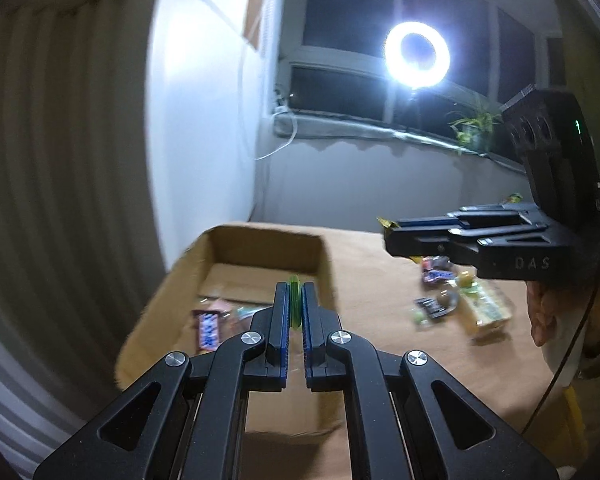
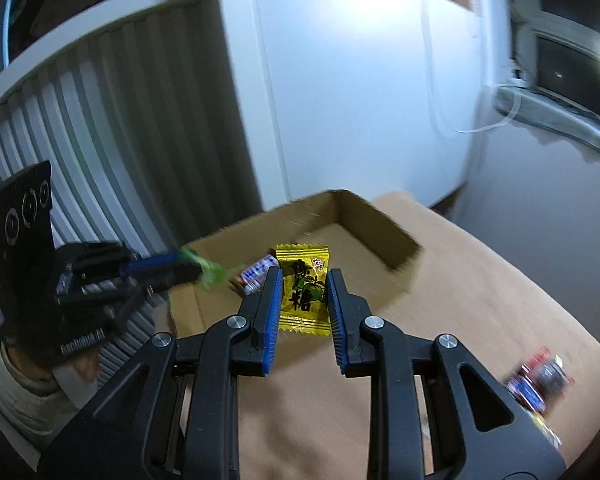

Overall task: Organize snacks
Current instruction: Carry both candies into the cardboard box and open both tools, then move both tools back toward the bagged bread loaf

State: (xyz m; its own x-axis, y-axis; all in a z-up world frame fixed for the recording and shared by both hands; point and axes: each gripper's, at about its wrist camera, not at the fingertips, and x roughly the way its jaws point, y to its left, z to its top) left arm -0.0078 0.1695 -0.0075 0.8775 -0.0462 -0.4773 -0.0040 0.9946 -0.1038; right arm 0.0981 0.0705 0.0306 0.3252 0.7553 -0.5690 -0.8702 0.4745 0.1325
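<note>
My left gripper (image 1: 295, 292) is shut on a small green-wrapped candy (image 1: 294, 304) and holds it above the open cardboard box (image 1: 260, 240). The box holds a few snacks, among them a dark bar with white print (image 1: 208, 330). My right gripper (image 2: 303, 280) is shut on a yellow candy packet (image 2: 303, 292) with black characters, held above the table just before the box (image 2: 380, 224). The left gripper (image 2: 196, 270) with its green candy (image 2: 210, 272) also shows at the left of the right wrist view. The right gripper (image 1: 392, 236) shows at the right of the left wrist view.
A pile of loose snacks (image 1: 456, 296) lies on the brown table (image 1: 372, 304) to the right of the box. More wrapped snacks (image 2: 540, 380) lie near the table's right edge. A white wall, a window sill and a bright ring light (image 1: 417, 54) stand behind.
</note>
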